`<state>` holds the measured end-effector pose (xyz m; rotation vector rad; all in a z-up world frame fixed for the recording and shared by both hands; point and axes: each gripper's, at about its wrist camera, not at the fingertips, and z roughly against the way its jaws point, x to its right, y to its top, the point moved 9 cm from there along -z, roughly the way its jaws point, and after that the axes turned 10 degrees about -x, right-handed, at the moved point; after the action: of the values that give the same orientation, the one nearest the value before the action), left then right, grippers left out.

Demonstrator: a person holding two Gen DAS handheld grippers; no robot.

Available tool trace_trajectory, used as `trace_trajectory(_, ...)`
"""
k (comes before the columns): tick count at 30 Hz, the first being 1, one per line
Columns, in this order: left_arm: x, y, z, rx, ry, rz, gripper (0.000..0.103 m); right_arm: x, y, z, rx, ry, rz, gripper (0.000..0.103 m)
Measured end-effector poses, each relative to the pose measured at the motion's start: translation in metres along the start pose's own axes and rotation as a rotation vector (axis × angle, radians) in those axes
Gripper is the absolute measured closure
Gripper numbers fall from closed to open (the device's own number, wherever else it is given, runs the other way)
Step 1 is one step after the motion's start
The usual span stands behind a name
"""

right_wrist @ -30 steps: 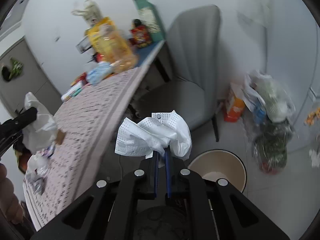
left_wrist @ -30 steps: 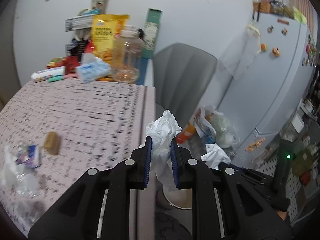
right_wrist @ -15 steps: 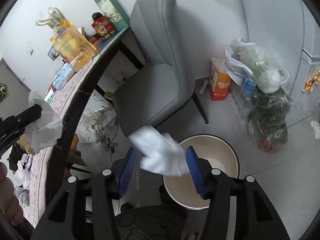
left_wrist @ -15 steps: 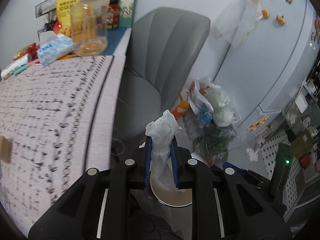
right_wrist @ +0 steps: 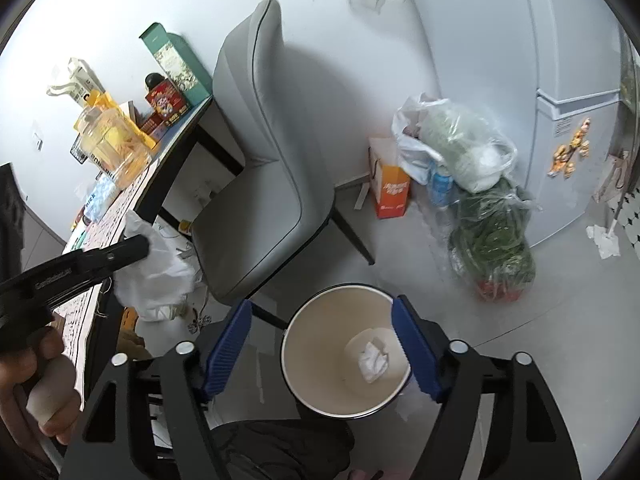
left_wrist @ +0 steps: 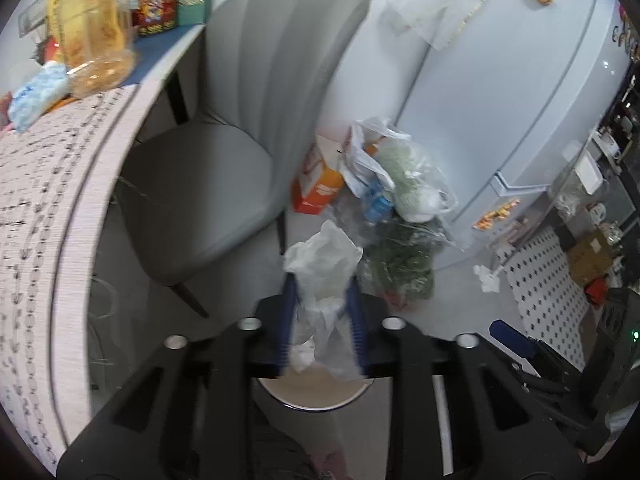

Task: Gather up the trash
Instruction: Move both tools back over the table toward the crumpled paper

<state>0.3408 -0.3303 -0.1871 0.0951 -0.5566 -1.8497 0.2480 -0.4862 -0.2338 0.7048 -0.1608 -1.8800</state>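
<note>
My left gripper (left_wrist: 321,280) is shut on a crumpled white plastic bag (left_wrist: 325,264) and holds it above the rim of the round beige trash bin (left_wrist: 316,394). In the right wrist view that bag (right_wrist: 154,268) hangs left of the bin (right_wrist: 320,344), beside the table edge. My right gripper (right_wrist: 322,316) is open and empty, straddling the bin from above. A crumpled white tissue (right_wrist: 373,360) lies at the bin's bottom.
A grey chair (right_wrist: 264,184) stands just behind the bin, tucked by the patterned table (left_wrist: 36,216). Bags of vegetables (right_wrist: 492,240) and an orange carton (right_wrist: 390,192) sit on the floor against the pale blue fridge (right_wrist: 568,80). Bottles and boxes crowd the table's far end.
My right gripper opened and dropped its white tissue into the bin. My left gripper carried the plastic bag off the table toward the bin.
</note>
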Motion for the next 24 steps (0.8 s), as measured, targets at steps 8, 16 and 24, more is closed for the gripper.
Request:
trace_trajectory(8, -0.004, 0.000, 0.027, 0.065, 0.003, 0.012, 0.012, -0.006, -0.001, 0.020, 0.040, -0.015, 0.009, 0.015)
trace_trajectory(16, -0.054, -0.007, 0.085, 0.152, 0.062, 0.088, 0.006, -0.057, 0.000, 0.040, 0.102, -0.011, 0.079, 0.008)
trace_trajectory(24, -0.101, -0.024, 0.144, 0.242, 0.089, 0.162, 0.006, -0.114, -0.005, 0.056, 0.142, -0.032, 0.160, 0.008)
